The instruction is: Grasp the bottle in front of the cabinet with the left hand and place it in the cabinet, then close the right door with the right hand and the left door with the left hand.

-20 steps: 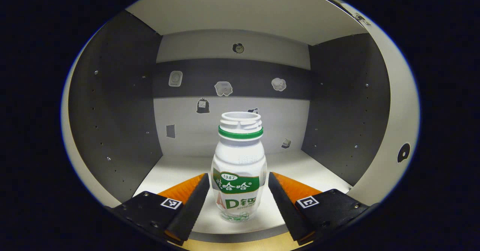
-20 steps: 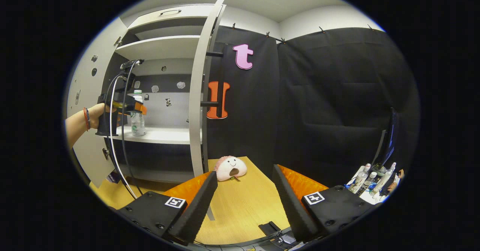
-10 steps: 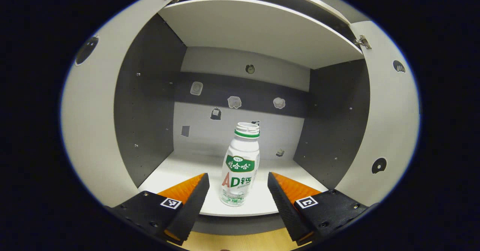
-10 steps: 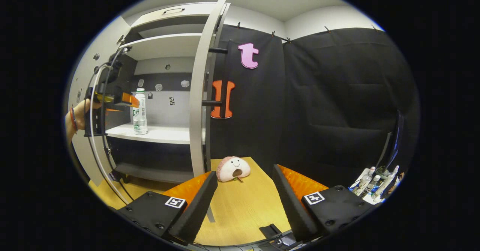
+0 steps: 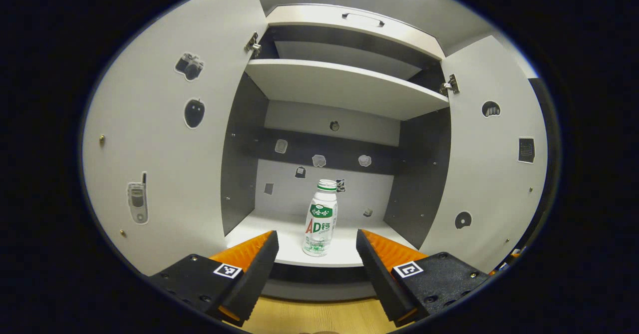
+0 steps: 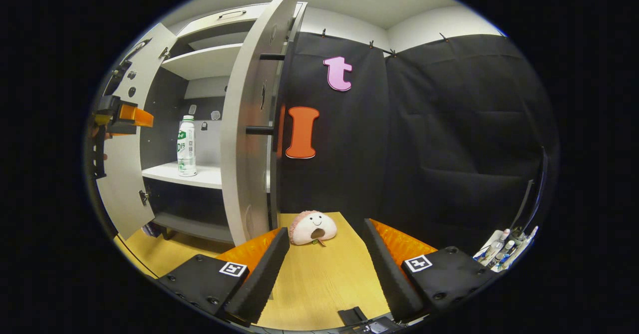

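A white bottle point(image 5: 320, 217) with a green label stands upright near the front of the cabinet's lower shelf point(image 5: 259, 231); it also shows as the bottle point(image 6: 186, 146) in the right gripper view. My left gripper point(image 5: 316, 249) is open and empty, held back outside the cabinet, apart from the bottle. The left door point(image 5: 164, 144) and right door point(image 5: 491, 169) both stand open. My right gripper point(image 6: 324, 246) is open and empty over the wooden table, to the right of the right door point(image 6: 249, 124). The left gripper point(image 6: 122, 119) appears at the far left there.
A pink-and-white plush toy point(image 6: 313, 228) lies on the wooden table point(image 6: 319, 279) beyond my right fingers. An upper shelf point(image 5: 344, 87) spans the cabinet. Several small bottles point(image 6: 504, 249) sit far right. Two dark handle pegs point(image 6: 259, 130) stick out of the right door.
My left gripper has drawn back out of the cabinet, leaving the bottle standing on the shelf; both doors have come into its view. My right gripper has shifted slightly, showing more of the right door's face.
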Action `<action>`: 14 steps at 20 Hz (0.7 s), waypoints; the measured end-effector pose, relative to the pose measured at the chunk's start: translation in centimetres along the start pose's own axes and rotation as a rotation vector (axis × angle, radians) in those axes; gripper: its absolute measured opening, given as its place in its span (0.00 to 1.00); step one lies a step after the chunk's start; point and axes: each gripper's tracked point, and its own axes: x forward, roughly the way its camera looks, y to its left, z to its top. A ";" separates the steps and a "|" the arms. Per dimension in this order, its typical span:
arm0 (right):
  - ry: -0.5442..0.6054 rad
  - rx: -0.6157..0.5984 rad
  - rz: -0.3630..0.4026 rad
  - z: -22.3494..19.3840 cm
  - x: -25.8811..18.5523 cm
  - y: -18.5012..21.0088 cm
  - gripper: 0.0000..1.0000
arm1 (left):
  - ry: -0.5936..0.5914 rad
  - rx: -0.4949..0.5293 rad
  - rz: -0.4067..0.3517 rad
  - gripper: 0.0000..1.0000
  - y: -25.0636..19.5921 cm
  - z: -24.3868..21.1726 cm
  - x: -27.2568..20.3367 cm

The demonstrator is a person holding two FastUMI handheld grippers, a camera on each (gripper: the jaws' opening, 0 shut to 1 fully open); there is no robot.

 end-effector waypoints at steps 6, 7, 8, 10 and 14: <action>0.004 -0.021 0.056 -1.1 1.9 -1.6 0.99 | -0.045 -0.030 0.013 0.95 -1.8 1.3 -7.2; 0.007 -0.027 0.066 -1.2 2.2 -1.5 0.99 | -0.048 -0.041 0.017 0.95 -1.9 1.5 -8.2; 0.006 -0.034 0.071 -1.4 2.5 -1.5 0.98 | -0.053 -0.046 0.021 0.95 -1.8 1.6 -9.2; -0.005 -0.046 0.072 -1.2 2.9 -1.5 0.98 | -0.061 -0.037 0.028 0.95 -1.7 1.8 -11.0; -0.009 -0.060 0.102 -1.4 3.7 -0.1 0.99 | -0.047 -0.028 0.041 0.95 -0.7 1.5 -13.9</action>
